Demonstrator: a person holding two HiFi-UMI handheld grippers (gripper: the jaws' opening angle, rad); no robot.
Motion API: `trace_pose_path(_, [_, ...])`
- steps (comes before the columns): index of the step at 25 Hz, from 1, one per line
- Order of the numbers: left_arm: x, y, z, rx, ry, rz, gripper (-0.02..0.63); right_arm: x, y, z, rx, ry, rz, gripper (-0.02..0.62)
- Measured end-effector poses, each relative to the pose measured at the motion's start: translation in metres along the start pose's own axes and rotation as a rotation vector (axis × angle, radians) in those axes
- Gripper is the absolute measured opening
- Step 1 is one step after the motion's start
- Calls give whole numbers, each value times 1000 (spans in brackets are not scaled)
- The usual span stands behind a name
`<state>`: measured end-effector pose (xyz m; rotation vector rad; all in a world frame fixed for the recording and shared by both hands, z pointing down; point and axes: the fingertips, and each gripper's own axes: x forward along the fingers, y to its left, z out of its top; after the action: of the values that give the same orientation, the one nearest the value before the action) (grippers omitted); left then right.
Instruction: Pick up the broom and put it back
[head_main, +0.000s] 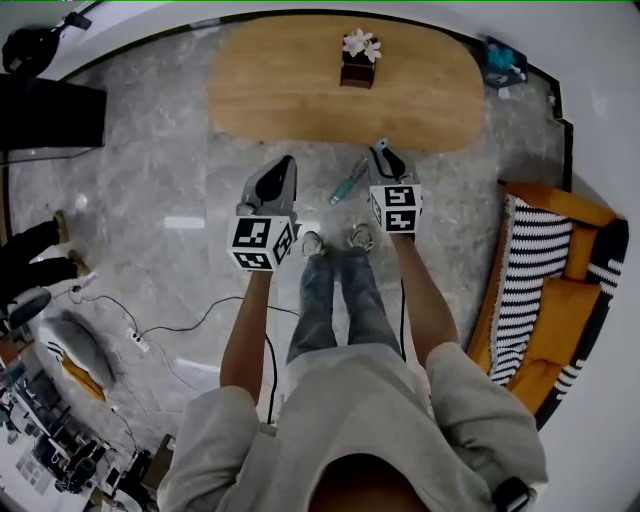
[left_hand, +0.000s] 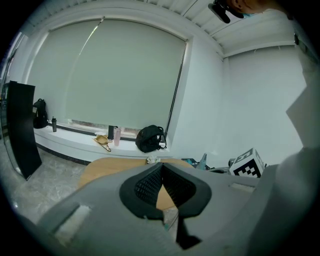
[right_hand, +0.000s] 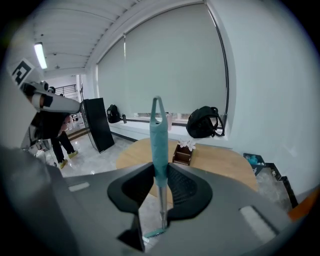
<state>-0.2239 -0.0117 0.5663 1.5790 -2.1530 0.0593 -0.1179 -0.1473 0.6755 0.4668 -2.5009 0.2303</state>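
Observation:
The broom (head_main: 349, 183) has a teal handle (right_hand: 158, 140), a thin metal shaft and a small teal head (right_hand: 153, 233) low near the floor. It hangs upright between the jaws of my right gripper (right_hand: 160, 172), which is shut on the teal handle just above the shaft. In the head view the right gripper (head_main: 381, 152) sits in front of my right foot, near the table's front edge. My left gripper (head_main: 286, 165) hovers beside it, apart from the broom. The left gripper (left_hand: 161, 169) has its tips together with nothing between them.
An oval wooden table (head_main: 290, 90) with a flower box (head_main: 357, 58) stands just ahead. An orange sofa with striped cushions (head_main: 545, 290) is at the right. Cables (head_main: 190, 325) lie on the marble floor at the left. A black panel (right_hand: 97, 122) and another person (right_hand: 52, 132) are farther left.

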Motion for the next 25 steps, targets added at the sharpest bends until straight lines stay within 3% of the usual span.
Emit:
trace_pose_path(5, [14,5,-25,-13,33,3,2,33,-7,-20,-9,38,8,86])
trace_pose_path(11, [19,20,-41,-35,46,19,2,61,-13,-11,5,23,2,87])
trace_pose_path(25, [34,36,-47,-23,47,21,2,97,-32,-1,-2,11,-19,91])
